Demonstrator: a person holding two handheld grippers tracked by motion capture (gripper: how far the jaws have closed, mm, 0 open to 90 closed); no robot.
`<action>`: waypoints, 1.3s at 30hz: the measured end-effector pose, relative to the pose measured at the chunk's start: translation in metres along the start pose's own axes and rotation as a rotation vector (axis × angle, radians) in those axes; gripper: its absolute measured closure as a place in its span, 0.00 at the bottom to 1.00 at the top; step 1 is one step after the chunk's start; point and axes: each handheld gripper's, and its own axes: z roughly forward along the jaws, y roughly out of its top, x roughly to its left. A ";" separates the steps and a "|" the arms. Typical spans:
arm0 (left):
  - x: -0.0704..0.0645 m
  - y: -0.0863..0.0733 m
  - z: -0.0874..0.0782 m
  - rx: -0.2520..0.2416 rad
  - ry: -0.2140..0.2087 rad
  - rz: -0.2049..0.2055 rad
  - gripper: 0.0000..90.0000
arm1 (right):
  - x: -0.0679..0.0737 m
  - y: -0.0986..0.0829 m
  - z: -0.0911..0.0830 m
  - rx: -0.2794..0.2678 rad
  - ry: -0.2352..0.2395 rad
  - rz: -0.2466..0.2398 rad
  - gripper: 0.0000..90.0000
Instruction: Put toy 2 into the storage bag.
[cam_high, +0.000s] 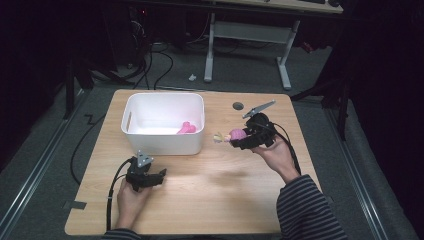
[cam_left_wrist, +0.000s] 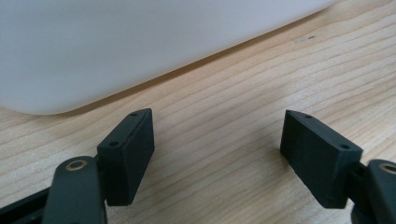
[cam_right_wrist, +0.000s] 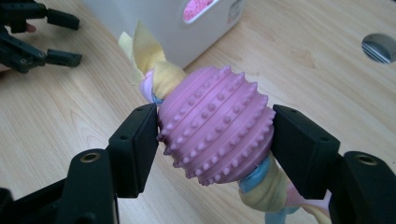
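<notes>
My right gripper (cam_right_wrist: 215, 135) is shut on a pink studded ball toy (cam_right_wrist: 215, 126) with yellow and blue cloth tails, held above the table just right of the white bin (cam_high: 163, 122). From above, the toy (cam_high: 235, 135) sticks out leftward from that gripper (cam_high: 245, 138). A pink item (cam_high: 186, 128) lies inside the bin. My left gripper (cam_high: 161, 175) rests open on the wooden table (cam_high: 215, 180) in front of the bin, jaws wide apart with nothing between them (cam_left_wrist: 217, 158). The bin's wall (cam_left_wrist: 140, 42) sits just beyond its fingertips.
A round grey grommet (cam_high: 238, 105) is set in the tabletop behind the right gripper. Bare wood lies between the two hands and along the front edge. Cables trail from both grippers. A desk frame (cam_high: 250, 35) stands on the floor beyond the table.
</notes>
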 end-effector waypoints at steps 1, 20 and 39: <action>0.000 0.000 0.000 0.000 -0.001 0.000 0.29 | 0.000 0.003 -0.001 0.001 -0.003 -0.003 0.38; 0.000 0.000 0.000 0.001 -0.001 0.000 0.29 | 0.007 0.057 -0.014 -0.041 -0.009 -0.055 0.38; 0.000 0.000 0.000 0.002 -0.002 0.002 0.29 | 0.014 0.103 -0.007 -0.052 0.013 -0.082 0.38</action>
